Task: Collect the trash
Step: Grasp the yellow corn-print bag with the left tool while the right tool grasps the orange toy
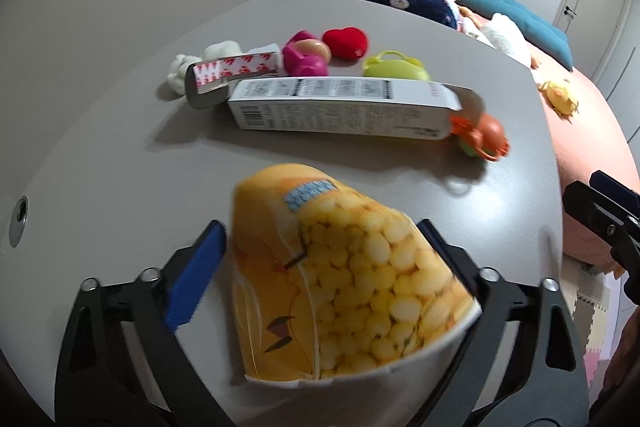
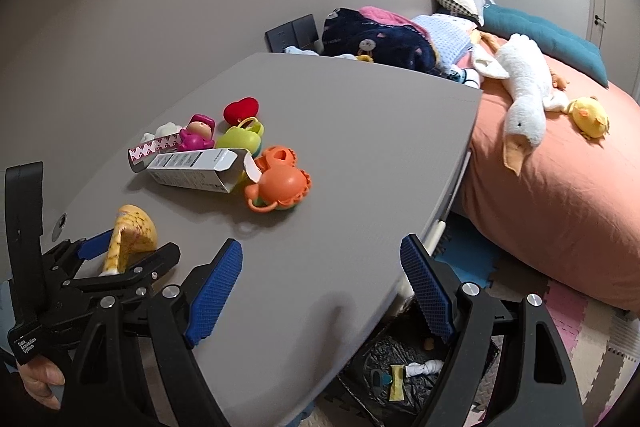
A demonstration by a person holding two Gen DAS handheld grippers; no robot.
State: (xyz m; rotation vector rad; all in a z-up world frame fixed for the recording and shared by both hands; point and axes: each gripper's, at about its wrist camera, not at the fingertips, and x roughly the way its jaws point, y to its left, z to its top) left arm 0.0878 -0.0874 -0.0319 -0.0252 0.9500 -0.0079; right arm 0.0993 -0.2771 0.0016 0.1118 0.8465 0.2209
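two claws wide: left claw [image 1: 320, 267] straddles yellow snack bag [image 1: 344, 291], no squeeze visible; centre pads, close gently. right claw [image 2: 320, 291] empty.

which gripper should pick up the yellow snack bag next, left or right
Left. The left gripper already straddles the yellow snack bag, one finger on each side. The right gripper hangs open over bare table at the near edge, nothing between its fingers.
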